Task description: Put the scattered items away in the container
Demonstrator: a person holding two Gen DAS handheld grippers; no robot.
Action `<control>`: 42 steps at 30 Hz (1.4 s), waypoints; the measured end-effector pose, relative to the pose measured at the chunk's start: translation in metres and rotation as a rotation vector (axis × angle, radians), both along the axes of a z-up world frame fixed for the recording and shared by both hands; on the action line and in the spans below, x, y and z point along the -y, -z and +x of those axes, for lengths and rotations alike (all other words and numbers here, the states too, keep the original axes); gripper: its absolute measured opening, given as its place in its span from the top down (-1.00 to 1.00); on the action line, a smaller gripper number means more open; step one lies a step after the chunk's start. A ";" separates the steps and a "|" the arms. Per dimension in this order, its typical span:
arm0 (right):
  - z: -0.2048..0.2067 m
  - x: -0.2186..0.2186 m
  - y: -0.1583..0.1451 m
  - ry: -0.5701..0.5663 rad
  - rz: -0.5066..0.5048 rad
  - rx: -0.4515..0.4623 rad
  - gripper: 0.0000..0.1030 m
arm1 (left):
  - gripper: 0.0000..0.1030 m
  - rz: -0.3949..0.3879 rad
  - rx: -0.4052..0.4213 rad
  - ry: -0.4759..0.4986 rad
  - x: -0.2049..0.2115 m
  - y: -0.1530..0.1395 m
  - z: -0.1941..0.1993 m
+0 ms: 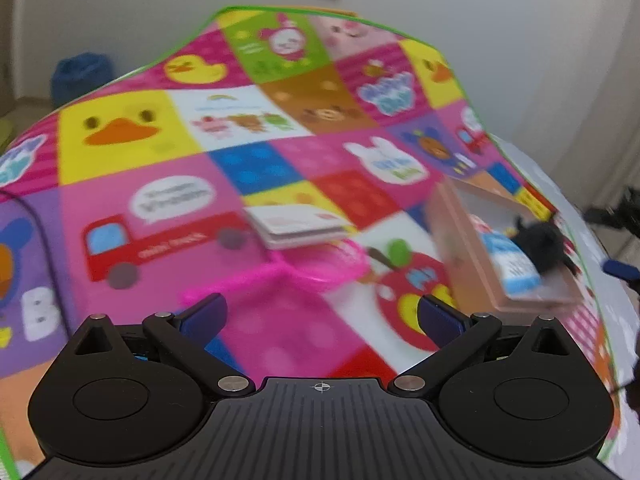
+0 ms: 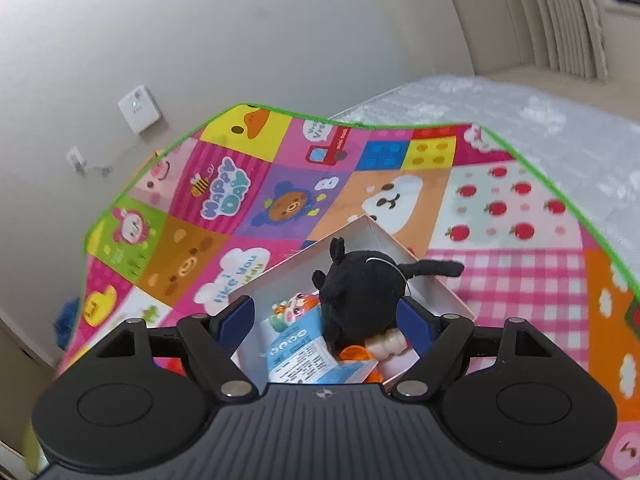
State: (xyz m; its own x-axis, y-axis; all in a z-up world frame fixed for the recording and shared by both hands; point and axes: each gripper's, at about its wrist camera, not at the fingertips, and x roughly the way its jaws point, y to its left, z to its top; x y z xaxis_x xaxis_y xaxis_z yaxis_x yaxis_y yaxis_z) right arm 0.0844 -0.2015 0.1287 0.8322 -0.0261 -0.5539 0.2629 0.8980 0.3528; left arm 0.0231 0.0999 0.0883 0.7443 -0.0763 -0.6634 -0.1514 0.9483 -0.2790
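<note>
A: How do the tongs stand?

B: The left tongs [image 1: 320, 314] are spread wide with nothing between them, low in the left wrist view. The right tongs [image 2: 326, 322] are apart too, over the near end of the box [image 2: 436, 286]; the black plush [image 2: 360, 296] sits between the pads, but I see no pad pressing on it.

A: And the things to tidy?

B: In the left wrist view a pink ring toy [image 1: 320, 268] lies on the play mat [image 1: 132, 184] just past the fingertips, its handle running down-left and its loop to the right. A small booklet [image 1: 296, 224] lies flat just above it, long side left to right.

A: The box?

B: Middle right in that view, open-topped, holding the plush and a blue packet [image 1: 516, 268]. In the right wrist view the plush's tail points right, over the box wall.

A: Room to move?

B: Bare mat fills the left of the left wrist view; the green mat edge [image 2: 560, 200] runs near the box on its right.
</note>
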 end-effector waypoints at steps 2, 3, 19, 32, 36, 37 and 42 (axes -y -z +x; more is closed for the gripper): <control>0.015 -0.003 0.000 -0.002 -0.084 -0.003 -0.53 | -1.00 -0.021 -0.012 -0.034 -0.010 0.002 0.001; 0.025 -0.003 0.001 0.002 -0.126 -0.007 -0.53 | -1.00 -0.036 -0.014 -0.032 -0.011 0.002 0.001; 0.094 -0.024 0.021 -0.108 -0.315 -0.147 -0.22 | -1.00 0.009 -0.006 0.303 0.054 0.020 -0.005; 0.042 0.040 -0.010 0.052 0.120 -0.071 -0.64 | -1.00 0.000 -0.039 0.258 0.046 0.020 -0.002; 0.026 0.026 -0.022 -0.012 0.049 -0.060 -0.68 | -1.00 -0.004 -0.061 0.240 0.043 0.023 0.000; 0.025 0.021 -0.023 -0.035 0.040 -0.061 -0.70 | -1.00 -0.002 -0.067 0.229 0.042 0.024 0.000; 0.038 -0.037 -0.015 -0.222 0.018 -0.110 -0.79 | -1.00 0.010 -0.087 0.117 0.028 0.026 0.002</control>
